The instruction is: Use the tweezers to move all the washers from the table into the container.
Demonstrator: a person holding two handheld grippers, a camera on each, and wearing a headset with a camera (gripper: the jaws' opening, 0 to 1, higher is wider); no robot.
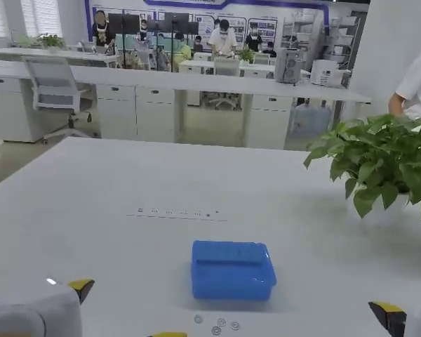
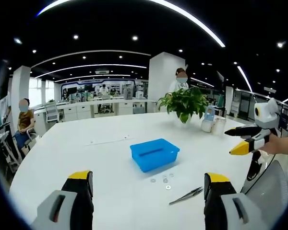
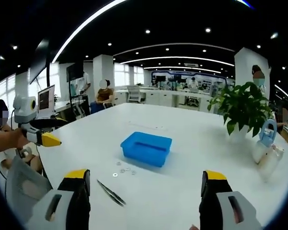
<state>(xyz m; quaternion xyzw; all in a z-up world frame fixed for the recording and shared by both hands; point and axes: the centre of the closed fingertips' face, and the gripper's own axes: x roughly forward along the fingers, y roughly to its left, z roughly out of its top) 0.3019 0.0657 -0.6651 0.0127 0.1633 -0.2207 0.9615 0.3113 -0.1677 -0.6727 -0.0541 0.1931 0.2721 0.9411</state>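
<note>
A blue rectangular container (image 1: 233,270) stands on the white table (image 1: 91,210). Several small metal washers (image 1: 216,325) lie loose just in front of it. Beside the washers, metal tweezers (image 2: 186,195) lie flat on the table, and the right gripper view has the tweezers (image 3: 110,192) too. My left gripper (image 2: 148,176) is open and holds nothing, hovering short of the washers (image 2: 163,180). My right gripper (image 3: 144,175) is open and empty as well, well back from the container (image 3: 146,147). In the head view the left gripper (image 1: 123,312) is at the bottom left and the right gripper (image 1: 389,316) at the bottom right.
A potted plant (image 1: 382,168) stands at the table's right side, with white cups (image 2: 213,125) next to it. A faint strip of small marks (image 1: 179,212) lies beyond the container. Desks, chairs and people fill the room behind.
</note>
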